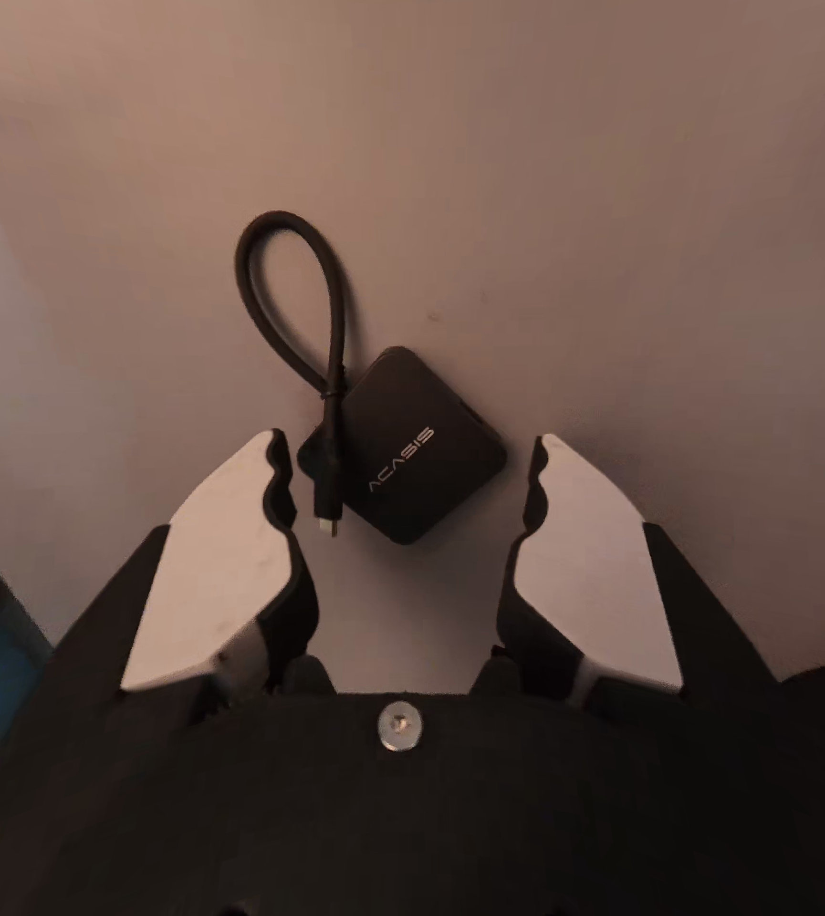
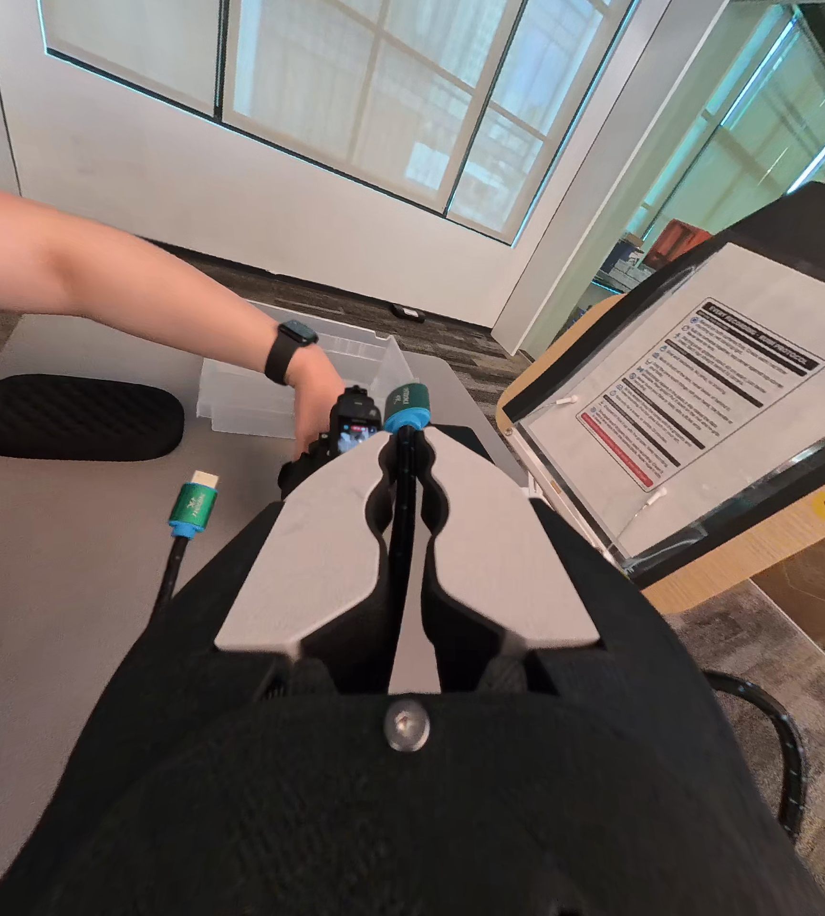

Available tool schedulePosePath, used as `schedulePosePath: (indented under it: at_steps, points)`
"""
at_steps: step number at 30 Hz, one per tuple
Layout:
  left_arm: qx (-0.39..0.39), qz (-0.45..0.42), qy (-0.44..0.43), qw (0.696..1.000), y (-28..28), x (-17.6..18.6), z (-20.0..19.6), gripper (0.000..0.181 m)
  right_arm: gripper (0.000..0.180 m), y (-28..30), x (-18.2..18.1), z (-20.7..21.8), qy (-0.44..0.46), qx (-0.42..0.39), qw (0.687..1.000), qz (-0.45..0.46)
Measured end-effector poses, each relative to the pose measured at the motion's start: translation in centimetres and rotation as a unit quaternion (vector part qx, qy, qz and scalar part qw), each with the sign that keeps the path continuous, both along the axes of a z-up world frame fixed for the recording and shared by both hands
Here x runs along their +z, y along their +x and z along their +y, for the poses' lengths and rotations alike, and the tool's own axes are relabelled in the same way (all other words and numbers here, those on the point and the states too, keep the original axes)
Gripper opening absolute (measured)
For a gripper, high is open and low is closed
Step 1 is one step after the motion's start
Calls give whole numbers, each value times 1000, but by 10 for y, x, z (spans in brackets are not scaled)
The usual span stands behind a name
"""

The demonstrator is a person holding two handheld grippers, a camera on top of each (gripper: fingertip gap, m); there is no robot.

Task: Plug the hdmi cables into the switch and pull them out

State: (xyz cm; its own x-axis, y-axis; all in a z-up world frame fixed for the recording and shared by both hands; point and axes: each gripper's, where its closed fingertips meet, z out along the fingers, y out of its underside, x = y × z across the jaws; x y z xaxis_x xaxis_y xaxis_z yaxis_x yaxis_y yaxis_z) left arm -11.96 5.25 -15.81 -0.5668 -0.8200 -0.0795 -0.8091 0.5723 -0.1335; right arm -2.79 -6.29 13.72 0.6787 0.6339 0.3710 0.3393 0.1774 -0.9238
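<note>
In the left wrist view a small black square switch (image 1: 403, 446) lies flat on the grey table, turned like a diamond, with its short black lead (image 1: 291, 297) looped beside it. My left gripper (image 1: 408, 441) hovers over it, open and empty, one finger on each side. In the right wrist view my right gripper (image 2: 403, 446) is shut on the black braided cable (image 2: 402, 500) just behind its green plug (image 2: 408, 399), which sticks out past the fingertips. A second green HDMI plug (image 2: 195, 503) lies on the table to the left.
A person's bare arm with a black wristband (image 2: 289, 354) reaches across the table, its hand on the other gripper (image 2: 351, 429). A clear plastic bin (image 2: 301, 376) and a black padded case (image 2: 73, 416) sit at the back. A monitor with a printed sheet (image 2: 698, 396) stands right.
</note>
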Motion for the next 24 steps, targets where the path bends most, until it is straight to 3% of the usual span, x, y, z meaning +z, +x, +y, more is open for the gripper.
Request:
schedulePosePath:
  at_steps: [2, 5, 10, 12, 14, 17, 22, 24]
  points:
    - [-3, 19, -19, 1000, -4, -8, -1, 94, 7, 3, -1, 2, -2, -5, 1000, -1]
    - [35, 22, -39, 998, -7, -6, -4, 84, 7, 7, -2, 4, -4, -8, 1000, 0]
    - [216, 6, -31, 976, -15, -7, -6, 84, 7, 11, -3, 6, -9, -8, 1000, 8]
    - [247, -20, -56, 967, -16, -5, -19, 83, 7, 10, -4, 7, -10, -8, 1000, 6]
    - [217, -24, -71, 973, -22, -5, -31, 82, 7, 9, -5, 8, -11, -7, 1000, 2]
    - [113, -4, -37, 993, -36, -11, -36, 108, 7, 6, -6, 8, -12, -7, 1000, -3]
    - [37, 23, -26, 999, -34, -10, -43, 101, 7, 8, -8, 8, -13, -12, 1000, -7]
    - [10, 19, -44, 999, -32, -6, -45, 68, 7, 10, -6, 7, -12, -12, 1000, -2]
